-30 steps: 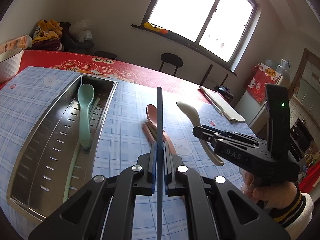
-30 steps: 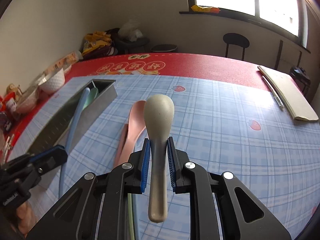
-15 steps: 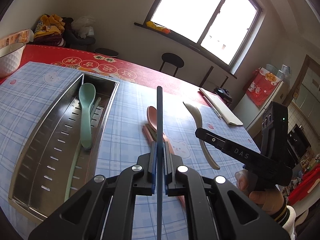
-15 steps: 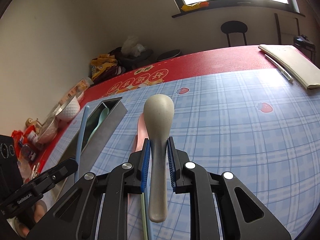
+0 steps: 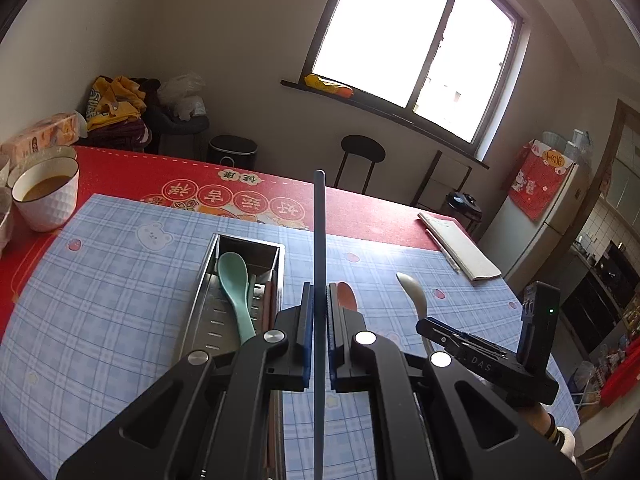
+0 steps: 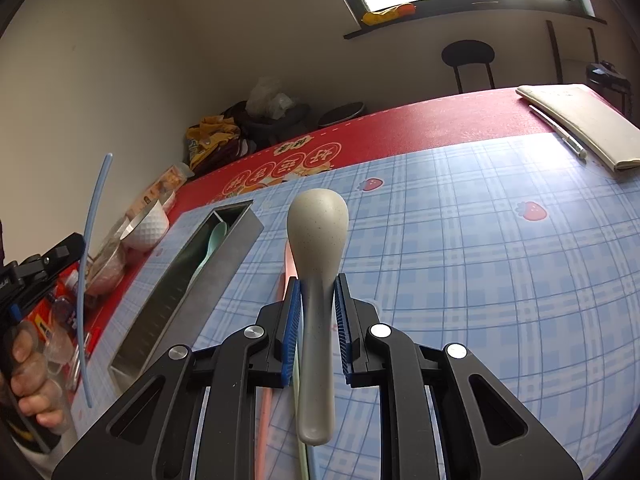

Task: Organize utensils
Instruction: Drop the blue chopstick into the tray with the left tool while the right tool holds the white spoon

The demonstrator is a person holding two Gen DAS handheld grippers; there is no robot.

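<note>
Left gripper [image 5: 316, 332]: you had its pads pressed together on a thin blue chopstick [image 5: 319, 280], which stood upright through the middle of the left wrist frame, its top end in front of the red table edge.

Right gripper [image 6: 317, 320]: you pinched a beige spoon [image 6: 317, 248] by the handle (bowl pointing away, toward the upper middle of the frame), lifted clear above the table.

Tray [image 5: 208, 300]: the steel utensil tray lay left of centre in the left wrist frame, on the blue checked cloth [image 5: 100, 280].

Green spoon [image 5: 236, 284]: it lay inside the tray, bowl toward the far end; thin sticks lay beside it (I could not tell how many).

Pink spoon [image 5: 347, 296]: it lay on the cloth just right of your left gripper's pads, mostly hidden.

White bowl [image 5: 46, 196]: it stood at the left edge, on the red part of the table.

Notebook [image 6: 580, 124]: it lay at the upper right of the right wrist frame, a pen beside it.
</note>
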